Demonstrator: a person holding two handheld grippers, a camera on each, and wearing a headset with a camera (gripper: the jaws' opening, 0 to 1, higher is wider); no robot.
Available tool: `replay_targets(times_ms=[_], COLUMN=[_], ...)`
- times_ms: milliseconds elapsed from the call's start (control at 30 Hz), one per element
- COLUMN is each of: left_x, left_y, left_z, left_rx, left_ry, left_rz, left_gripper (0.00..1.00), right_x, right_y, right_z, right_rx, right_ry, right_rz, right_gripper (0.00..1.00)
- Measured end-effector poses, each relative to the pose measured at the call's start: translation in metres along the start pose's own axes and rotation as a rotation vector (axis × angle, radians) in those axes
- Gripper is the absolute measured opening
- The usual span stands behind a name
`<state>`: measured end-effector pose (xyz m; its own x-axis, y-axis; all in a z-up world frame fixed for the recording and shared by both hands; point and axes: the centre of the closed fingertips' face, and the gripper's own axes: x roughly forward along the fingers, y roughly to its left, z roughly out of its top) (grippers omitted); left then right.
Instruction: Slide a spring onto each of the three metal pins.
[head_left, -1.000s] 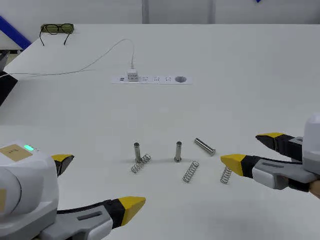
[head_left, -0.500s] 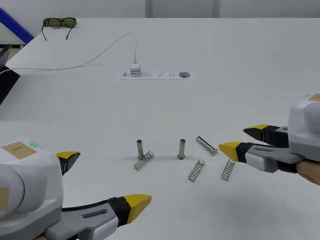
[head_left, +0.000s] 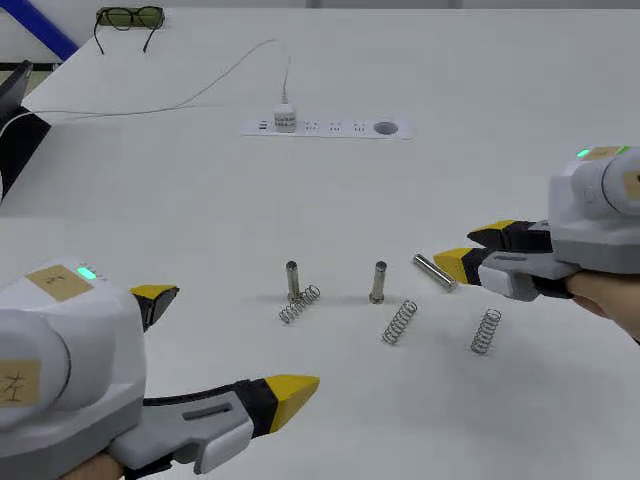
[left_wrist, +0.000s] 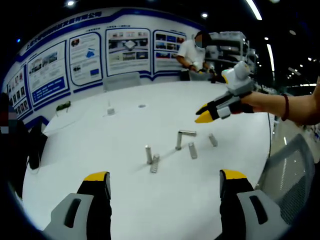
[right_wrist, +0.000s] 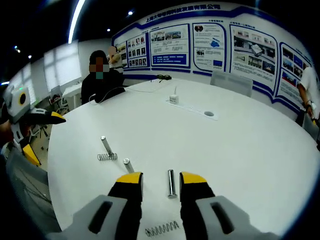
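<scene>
1. The left gripper (head_left: 225, 345) hovers low at the near left of the white table (head_left: 200, 200). Its yellow-tipped jaws are spread wide apart, with nothing between them.
2. The left pin (head_left: 292, 278) stands upright, with a spring (head_left: 299, 304) lying on the table just beside its base.
3. The middle pin (head_left: 379, 281) also stands upright. A second spring (head_left: 400, 321) lies near it, on the person's side.
4. The third pin (head_left: 434, 271) lies flat on the table. In the right gripper view it sits between the jaw tips of the right gripper (right_wrist: 161, 177), which are apart and not clamped on it.
5. A third spring (head_left: 486, 330) lies loose on the table, near the right gripper.
</scene>
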<state>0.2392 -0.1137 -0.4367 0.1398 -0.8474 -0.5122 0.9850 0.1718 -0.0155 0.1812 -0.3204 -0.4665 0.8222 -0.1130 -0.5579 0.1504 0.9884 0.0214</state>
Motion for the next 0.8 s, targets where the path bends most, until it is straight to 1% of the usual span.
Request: replay_targets(times_ms=[167,367,500,633,800], left_x=[0.002,0.004,0.006,0.007,0.008], left_y=[0.001,0.000,0.001,0.001,0.002], left_z=[-0.001,-0.002,-0.004,-0.003,-0.004], left_rx=[0.004,0.007,0.010,0.016,0.029], left_ry=[0.001,-0.003,0.005,-0.001,0.004], left_rz=[-0.001,-0.011,-0.013,-0.015,-0.015], left_gripper=[0.92,0.92,0.92,0.92,0.92], right_x=[0.015,0.035,0.046,0.055,0.064], right_y=[-0.001,-0.003,-0.005,-0.009,-0.011], right_z=[-0.001,-0.009,-0.014,-0.022,-0.028], right_rx=[0.004,-0.025,-0.026,-0.020,-0.015], right_ry=[0.007,0.028,0.042,0.066,0.084], right_rz=[0.012,0.010,0.013,0.001,0.002], right_gripper=[0.27,0.24,0.22,0.20,0.18])
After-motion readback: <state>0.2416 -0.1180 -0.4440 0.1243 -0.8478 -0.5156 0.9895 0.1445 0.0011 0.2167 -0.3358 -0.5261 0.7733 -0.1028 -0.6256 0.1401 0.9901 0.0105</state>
